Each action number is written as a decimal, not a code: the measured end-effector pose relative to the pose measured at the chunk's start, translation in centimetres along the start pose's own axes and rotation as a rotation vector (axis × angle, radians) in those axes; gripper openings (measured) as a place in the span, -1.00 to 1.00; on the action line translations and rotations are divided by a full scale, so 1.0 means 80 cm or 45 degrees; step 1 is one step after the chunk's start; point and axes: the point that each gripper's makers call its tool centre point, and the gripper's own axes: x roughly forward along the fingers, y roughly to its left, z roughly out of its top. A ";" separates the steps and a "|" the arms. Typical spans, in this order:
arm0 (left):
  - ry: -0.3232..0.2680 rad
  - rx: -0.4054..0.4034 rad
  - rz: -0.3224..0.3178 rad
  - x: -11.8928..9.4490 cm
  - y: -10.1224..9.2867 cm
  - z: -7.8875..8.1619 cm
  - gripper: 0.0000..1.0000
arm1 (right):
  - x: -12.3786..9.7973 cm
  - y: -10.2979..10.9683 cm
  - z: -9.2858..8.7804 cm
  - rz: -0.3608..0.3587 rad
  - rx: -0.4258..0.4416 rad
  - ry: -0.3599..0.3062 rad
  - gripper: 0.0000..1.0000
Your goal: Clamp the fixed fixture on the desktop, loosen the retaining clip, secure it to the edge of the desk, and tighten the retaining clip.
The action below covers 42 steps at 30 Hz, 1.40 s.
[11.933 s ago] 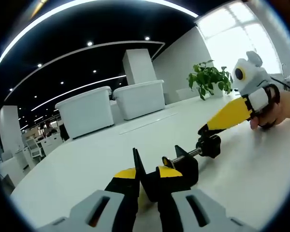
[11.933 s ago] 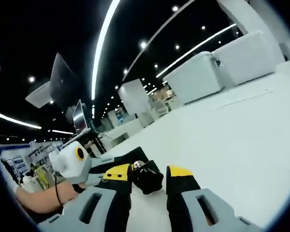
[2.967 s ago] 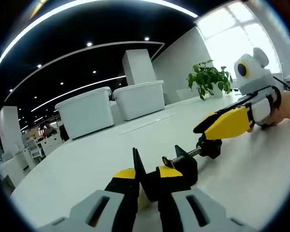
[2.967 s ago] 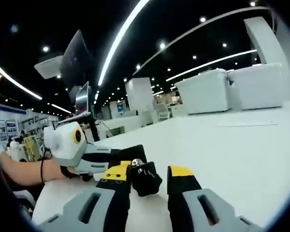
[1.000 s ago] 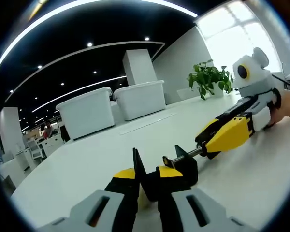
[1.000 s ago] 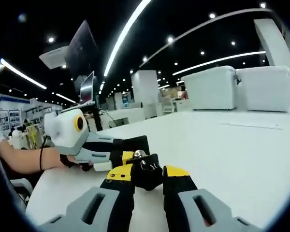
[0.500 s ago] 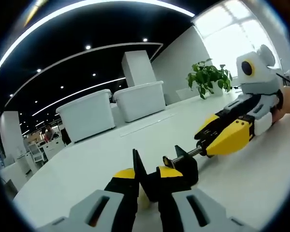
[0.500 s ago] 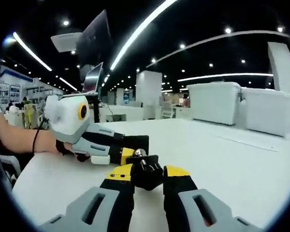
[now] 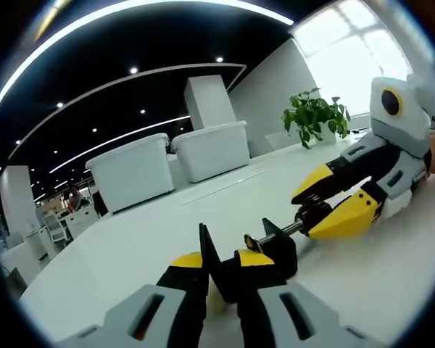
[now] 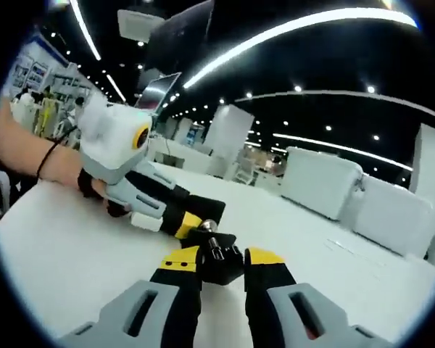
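Both hand-held grippers low on desk point(image 9: 391, 275), left point(image 9: 221, 270) on clamp body point(image 9: 264, 257), right point(image 10: 219, 264) on knob point(image 10: 219, 262)

right gripper point(image 9: 315, 206): rolled over since a second ago, jaws now stacked around the knob point(image 9: 313, 212)

left gripper point(image 9: 221, 270) low over the desk, jaws pinched nearly together. right gripper point(image 10: 219, 262) rolled sideways, jaws closed either side of a knob. bare forearm point(image 10: 29, 156) behind the left gripper.
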 end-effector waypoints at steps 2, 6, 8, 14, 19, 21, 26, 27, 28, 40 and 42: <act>-0.003 0.000 -0.009 0.000 -0.002 0.000 -0.71 | -0.001 -0.008 -0.005 -0.017 0.066 0.024 -0.48; -0.004 0.000 -0.012 0.000 -0.002 0.001 -0.71 | 0.000 -0.025 0.000 0.003 0.231 -0.020 -0.45; -0.004 -0.001 -0.013 0.000 -0.002 0.001 -0.71 | -0.003 -0.031 0.007 0.015 0.356 -0.055 -0.45; -0.006 0.000 -0.017 0.000 -0.003 0.001 -0.71 | -0.007 -0.039 0.000 0.087 0.751 -0.030 -0.45; -0.006 -0.001 -0.018 0.001 -0.003 0.001 -0.71 | -0.012 -0.034 0.007 0.176 0.899 -0.061 -0.48; -0.006 -0.001 -0.018 0.001 -0.003 0.001 -0.71 | -0.010 -0.023 -0.002 0.176 0.849 0.000 -0.49; -0.006 0.000 -0.018 0.001 -0.003 0.001 -0.71 | -0.006 -0.020 -0.008 0.137 0.817 0.026 -0.56; -0.006 0.001 -0.018 0.001 -0.003 0.001 -0.71 | -0.006 -0.020 -0.009 0.129 0.811 0.033 -0.55; -0.006 0.000 -0.018 0.001 -0.003 0.001 -0.71 | -0.006 -0.018 -0.009 0.129 0.813 0.034 -0.54; -0.006 0.001 -0.016 0.001 -0.002 0.001 -0.71 | -0.006 0.005 -0.001 0.089 0.339 -0.007 -0.57; -0.006 0.001 -0.016 0.001 -0.002 0.001 -0.71 | -0.005 0.009 -0.001 0.072 0.211 -0.006 -0.57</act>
